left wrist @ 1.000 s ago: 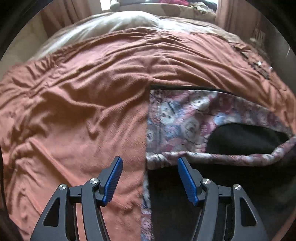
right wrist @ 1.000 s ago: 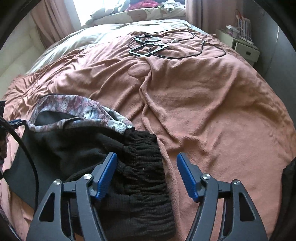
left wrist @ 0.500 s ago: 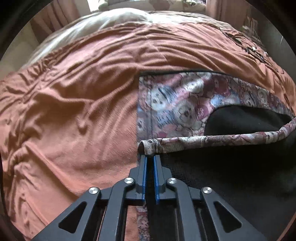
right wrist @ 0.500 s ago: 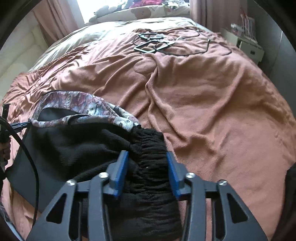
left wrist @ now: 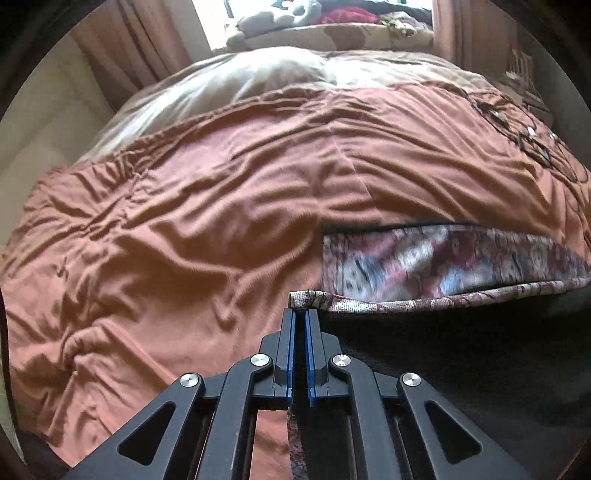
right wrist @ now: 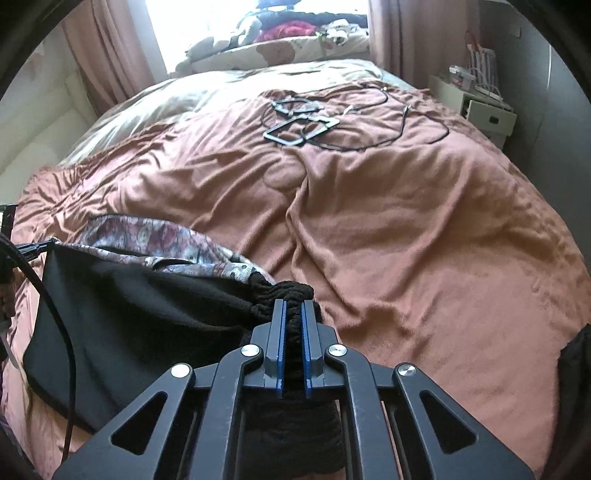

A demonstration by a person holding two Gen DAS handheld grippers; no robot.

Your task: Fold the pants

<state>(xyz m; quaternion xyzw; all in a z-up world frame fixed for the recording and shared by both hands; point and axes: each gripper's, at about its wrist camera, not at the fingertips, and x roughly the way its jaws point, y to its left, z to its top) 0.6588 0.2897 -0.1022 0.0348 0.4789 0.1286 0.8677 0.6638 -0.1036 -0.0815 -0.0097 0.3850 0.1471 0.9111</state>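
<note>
The pants (left wrist: 443,266) are patterned pink-grey fabric with a black fleece lining (right wrist: 122,314), lying on a rust-brown blanket. My left gripper (left wrist: 300,314) is shut on the hem corner of the pants and holds that edge lifted. My right gripper (right wrist: 292,306) is shut on the black elastic waistband (right wrist: 284,291) and holds it raised. The fabric hangs stretched between the two grippers. The left gripper's tip shows at the left edge of the right wrist view (right wrist: 33,249).
The rust-brown blanket (right wrist: 406,221) covers the bed. Black cables and square frames (right wrist: 303,127) lie on it at the far side. Pillows (left wrist: 332,33) sit at the head. A white nightstand (right wrist: 476,107) stands at the right.
Both grippers went from open to shut on the pants. They have since lifted the hem and waistband, raising the fabric off the blanket.
</note>
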